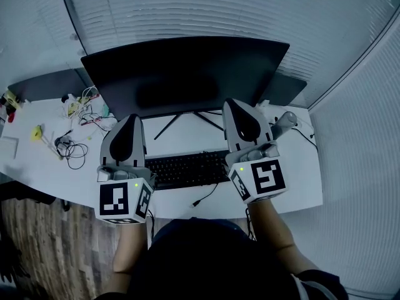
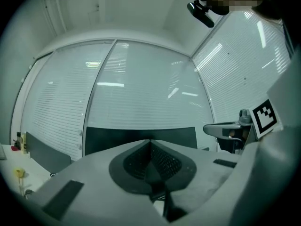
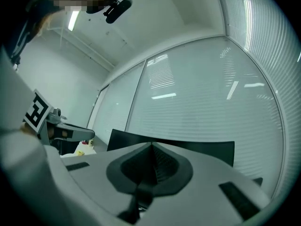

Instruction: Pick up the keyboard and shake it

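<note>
A: Where was the keyboard (image 1: 187, 169) while the two grippers hung over the desk (image 1: 300, 167)?
B: Flat on the white top. From the head view it lay between the left gripper (image 1: 130, 122) and the right gripper (image 1: 234, 108), lower than both and in neither one's grip. Both pairs of jaws were clenched together on nothing and pointed level toward the dark monitor (image 1: 184, 74).
A: What room was there around it?
B: Its ends ran behind the grippers' bodies. The monitor's stand (image 1: 167, 127) spread its legs just behind the back edge, and a loose cable (image 1: 205, 196) trailed from the front toward the desk's near edge. Bare desktop lay to the right, with a tangle of wires (image 1: 75, 149) well off to the left.
A: And the room?
B: Slatted blinds (image 1: 219, 11) covered the glass walls behind the desk, and wood flooring (image 1: 44, 249) showed at lower left
</note>
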